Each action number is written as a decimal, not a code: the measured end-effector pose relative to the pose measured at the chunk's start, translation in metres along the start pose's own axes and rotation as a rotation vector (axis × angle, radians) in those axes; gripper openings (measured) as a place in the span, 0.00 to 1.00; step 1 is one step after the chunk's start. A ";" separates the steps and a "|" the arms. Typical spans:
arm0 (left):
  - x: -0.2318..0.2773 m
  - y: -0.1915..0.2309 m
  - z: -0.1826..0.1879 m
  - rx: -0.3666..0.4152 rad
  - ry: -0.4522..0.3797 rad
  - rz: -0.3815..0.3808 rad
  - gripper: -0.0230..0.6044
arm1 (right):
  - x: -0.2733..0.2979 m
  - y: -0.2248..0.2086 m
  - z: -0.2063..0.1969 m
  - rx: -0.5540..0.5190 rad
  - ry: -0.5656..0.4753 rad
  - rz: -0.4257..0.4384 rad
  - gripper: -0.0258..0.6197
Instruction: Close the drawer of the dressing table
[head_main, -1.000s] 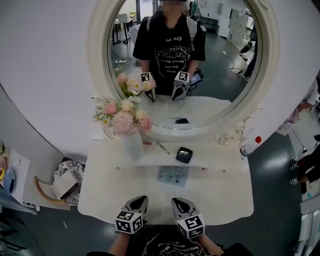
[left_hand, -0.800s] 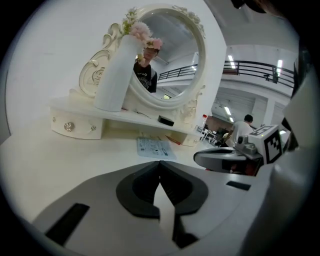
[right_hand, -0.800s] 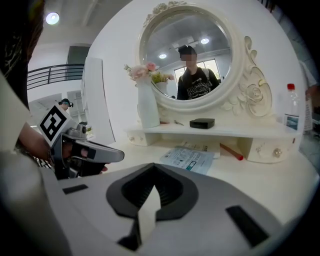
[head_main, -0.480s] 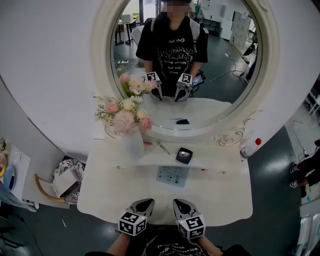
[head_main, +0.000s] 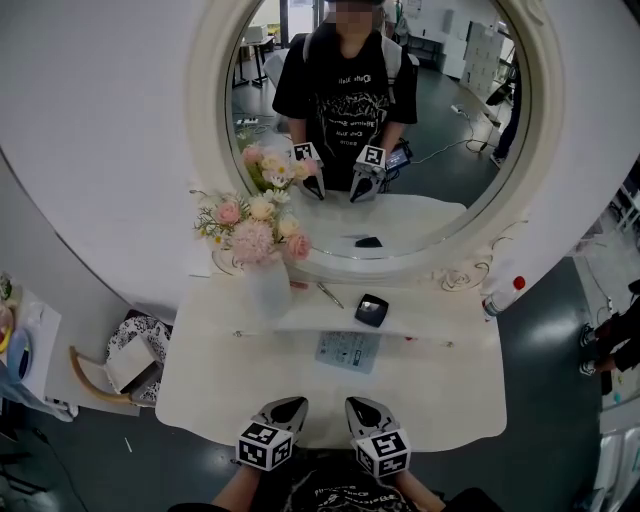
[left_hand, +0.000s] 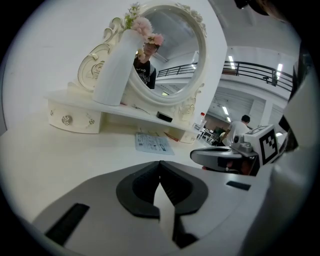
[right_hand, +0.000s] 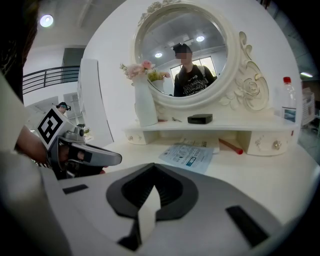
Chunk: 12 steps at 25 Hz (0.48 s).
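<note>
The white dressing table (head_main: 220, 380) stands under a round mirror (head_main: 400, 120). Its raised shelf has a small drawer front with knobs at each end (left_hand: 65, 120) (right_hand: 275, 145), and both sit flush. No drawer under the tabletop shows in any view. My left gripper (head_main: 283, 410) and right gripper (head_main: 362, 408) hover side by side over the table's front edge, pointing at the mirror. Both are shut with nothing between the jaws, as the left gripper view (left_hand: 160, 170) and the right gripper view (right_hand: 155, 172) show.
A white vase of pink flowers (head_main: 266, 288) stands on the shelf's left part, and a black compact (head_main: 371, 310) lies near its middle. A printed sheet (head_main: 347, 351) and a red pen (right_hand: 231, 146) lie on the tabletop. A bottle (head_main: 497, 297) stands at the right end.
My left gripper has shifted slightly to the right, closer to the right one. The right gripper and the things on the table have not moved.
</note>
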<state>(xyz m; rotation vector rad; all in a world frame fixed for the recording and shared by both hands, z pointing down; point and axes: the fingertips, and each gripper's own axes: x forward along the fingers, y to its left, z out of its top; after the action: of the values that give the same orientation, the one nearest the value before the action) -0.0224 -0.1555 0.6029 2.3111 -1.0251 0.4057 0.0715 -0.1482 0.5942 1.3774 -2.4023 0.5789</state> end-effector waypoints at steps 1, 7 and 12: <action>0.000 0.000 0.001 0.006 -0.002 0.001 0.06 | 0.001 0.000 0.000 0.002 0.000 0.000 0.05; 0.000 0.002 0.005 0.034 -0.003 -0.004 0.06 | 0.005 0.001 0.001 0.009 0.003 -0.004 0.05; 0.001 0.006 0.006 0.027 0.002 -0.008 0.06 | 0.011 0.003 0.002 0.000 0.009 -0.001 0.05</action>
<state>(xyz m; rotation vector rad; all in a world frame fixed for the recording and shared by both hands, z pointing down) -0.0260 -0.1632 0.6016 2.3371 -1.0151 0.4210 0.0638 -0.1564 0.5966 1.3723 -2.3944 0.5842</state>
